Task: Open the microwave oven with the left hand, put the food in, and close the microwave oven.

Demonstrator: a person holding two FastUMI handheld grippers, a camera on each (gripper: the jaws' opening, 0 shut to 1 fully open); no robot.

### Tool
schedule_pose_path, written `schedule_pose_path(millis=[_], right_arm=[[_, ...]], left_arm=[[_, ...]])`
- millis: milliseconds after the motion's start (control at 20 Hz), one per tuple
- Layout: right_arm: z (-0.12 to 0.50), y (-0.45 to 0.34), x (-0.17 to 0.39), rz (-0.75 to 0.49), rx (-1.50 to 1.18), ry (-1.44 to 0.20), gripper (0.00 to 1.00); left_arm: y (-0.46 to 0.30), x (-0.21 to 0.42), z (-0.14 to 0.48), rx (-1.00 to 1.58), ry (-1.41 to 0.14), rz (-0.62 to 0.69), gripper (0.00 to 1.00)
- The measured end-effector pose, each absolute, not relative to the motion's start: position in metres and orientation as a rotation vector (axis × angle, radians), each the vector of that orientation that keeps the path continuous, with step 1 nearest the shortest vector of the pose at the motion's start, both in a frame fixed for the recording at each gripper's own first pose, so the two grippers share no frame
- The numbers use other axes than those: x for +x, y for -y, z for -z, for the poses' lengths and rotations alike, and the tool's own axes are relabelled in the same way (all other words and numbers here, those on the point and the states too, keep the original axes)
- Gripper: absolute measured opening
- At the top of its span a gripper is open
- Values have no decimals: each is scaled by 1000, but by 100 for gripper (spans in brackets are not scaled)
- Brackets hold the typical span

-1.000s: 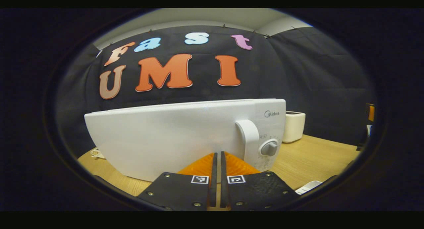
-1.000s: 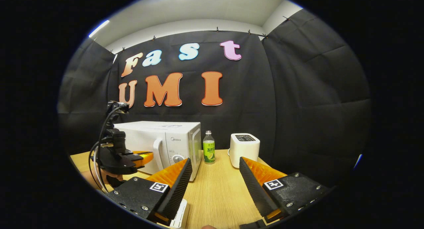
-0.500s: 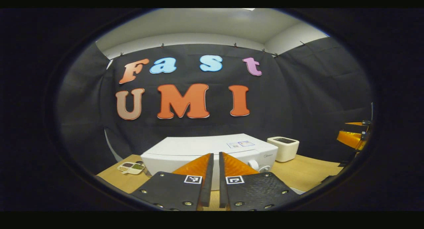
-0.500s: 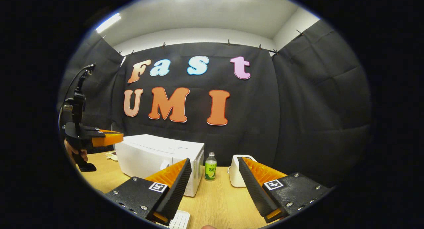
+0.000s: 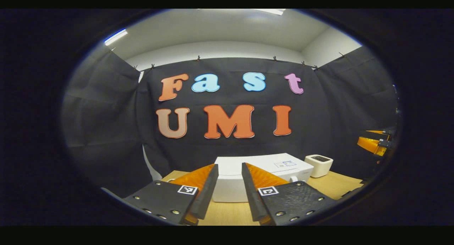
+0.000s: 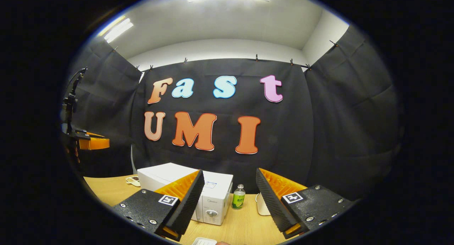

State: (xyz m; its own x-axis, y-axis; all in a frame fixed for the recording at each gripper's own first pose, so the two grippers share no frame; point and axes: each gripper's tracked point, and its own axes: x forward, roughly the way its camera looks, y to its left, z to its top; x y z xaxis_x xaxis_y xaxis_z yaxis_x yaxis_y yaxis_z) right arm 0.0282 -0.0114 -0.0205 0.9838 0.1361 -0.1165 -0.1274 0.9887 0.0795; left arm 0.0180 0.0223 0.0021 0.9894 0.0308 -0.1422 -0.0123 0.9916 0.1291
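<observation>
The left gripper (image 5: 228,188) has lifted up and back from the white box-shaped microwave oven (image 5: 260,174), and its fingers, nearly together a second ago, now stand a little apart and hold nothing. The right gripper (image 6: 230,199) is wide open, also empty. The oven door looks closed, so I judge the task finished on the wooden table (image 5: 333,184).

place: recording booth, probably | black cloth walls (image 6: 340,131) | wooden table (image 6: 244,229)
</observation>
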Motion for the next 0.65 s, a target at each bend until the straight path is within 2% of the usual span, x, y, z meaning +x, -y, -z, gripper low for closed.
schedule_pose_path(millis=[50,150,350,600,650], right_arm=[[12,9,30,-136,70,-113,91],[0,6,37,-139,78,-111,91],[-20,-4,48,-147,78,-110,92],[-33,-17,51,-164,108,-100,93],[-33,-18,51,-167,104,-96,98]], left_arm=[[-31,13,-13,143,-130,-43,59],[-41,6,-29,134,-116,-69,72],[-70,1,-59,164,-74,-137,81],[-69,5,-56,144,-89,-123,82],[-68,7,-53,141,-96,-113,82]])
